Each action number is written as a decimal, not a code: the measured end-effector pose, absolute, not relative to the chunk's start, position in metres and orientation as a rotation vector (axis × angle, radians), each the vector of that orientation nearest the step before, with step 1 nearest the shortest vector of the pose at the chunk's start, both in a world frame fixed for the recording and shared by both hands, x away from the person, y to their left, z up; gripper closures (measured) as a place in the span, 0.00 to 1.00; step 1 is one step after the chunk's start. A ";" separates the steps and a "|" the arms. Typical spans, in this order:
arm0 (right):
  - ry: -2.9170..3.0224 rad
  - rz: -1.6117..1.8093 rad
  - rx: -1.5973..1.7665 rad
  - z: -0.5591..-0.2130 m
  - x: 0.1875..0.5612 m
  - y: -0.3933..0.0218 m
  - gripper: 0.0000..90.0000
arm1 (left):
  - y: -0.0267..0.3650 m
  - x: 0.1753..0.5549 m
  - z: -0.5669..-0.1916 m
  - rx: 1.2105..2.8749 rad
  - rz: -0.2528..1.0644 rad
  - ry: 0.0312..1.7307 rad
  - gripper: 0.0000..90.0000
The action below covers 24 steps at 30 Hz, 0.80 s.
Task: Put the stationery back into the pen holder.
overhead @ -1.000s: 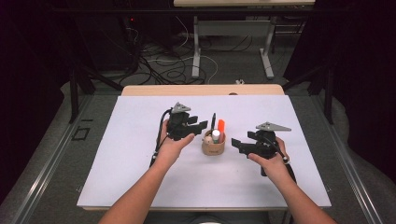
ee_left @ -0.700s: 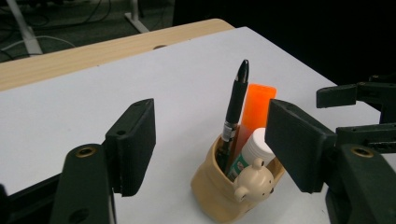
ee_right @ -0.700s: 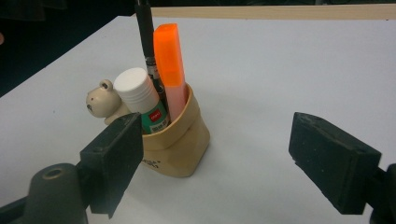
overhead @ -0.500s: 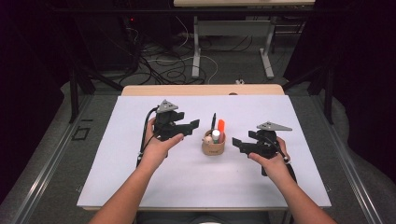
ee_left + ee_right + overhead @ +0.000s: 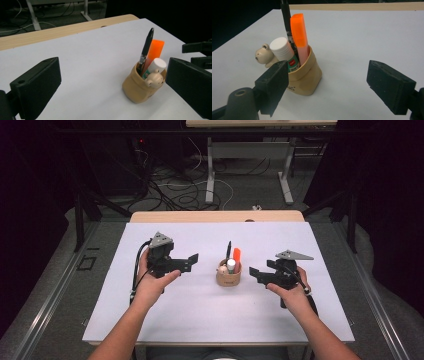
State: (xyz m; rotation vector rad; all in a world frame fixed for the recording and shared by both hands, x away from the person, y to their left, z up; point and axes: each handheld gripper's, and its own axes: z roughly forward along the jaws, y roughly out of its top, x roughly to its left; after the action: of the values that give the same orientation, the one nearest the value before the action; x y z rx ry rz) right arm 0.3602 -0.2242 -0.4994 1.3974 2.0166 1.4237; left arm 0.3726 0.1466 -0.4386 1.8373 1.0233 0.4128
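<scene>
A tan pen holder (image 5: 229, 277) with a small bear figure stands mid-table. It holds a black pen (image 5: 228, 250), an orange highlighter (image 5: 236, 255) and a white-capped stick (image 5: 231, 265). My left gripper (image 5: 190, 262) hovers to its left, apart from it. Its jaws have just been opening and stand wide with nothing between the pads. In the left gripper view (image 5: 112, 72) the holder (image 5: 140, 87) stands ahead, right of centre. My right gripper (image 5: 255, 275) is open just right of the holder. In the right gripper view (image 5: 328, 70) the holder (image 5: 305, 77) sits close by the left jaw, untouched.
A white sheet (image 5: 200, 315) covers the wooden table (image 5: 215, 216). Past the far edge are table legs and cables (image 5: 185, 190) on the floor. The other gripper (image 5: 197, 51) shows at the right of the left gripper view.
My left gripper has drawn back to the left, away from the holder, and its jaws have opened wide. The right gripper and the holder have stayed put.
</scene>
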 end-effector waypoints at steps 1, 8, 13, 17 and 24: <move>2.012 1.425 1.397 -0.500 0.361 -0.224 0.19 | 0.150 0.372 -0.440 1.840 0.417 1.029 0.00; 2.000 1.421 1.401 -0.499 0.362 -0.228 0.19 | 0.176 0.366 -0.455 1.799 0.408 1.084 0.00; 1.999 1.414 1.412 -0.500 0.363 -0.230 0.19 | 0.194 0.362 -0.469 1.805 0.437 1.107 0.00; 1.992 1.405 1.411 -0.501 0.365 -0.232 0.19 | 0.205 0.360 -0.478 1.780 0.439 1.146 0.00; 1.988 1.394 1.430 -0.505 0.367 -0.236 0.19 | 0.222 0.362 -0.492 1.741 0.450 1.223 0.00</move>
State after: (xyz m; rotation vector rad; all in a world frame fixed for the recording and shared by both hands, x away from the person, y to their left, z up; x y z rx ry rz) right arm 0.3674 -0.2358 -0.5050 1.4297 1.9878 1.3939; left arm 0.3621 0.2224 -0.4915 1.7411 1.2232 0.4503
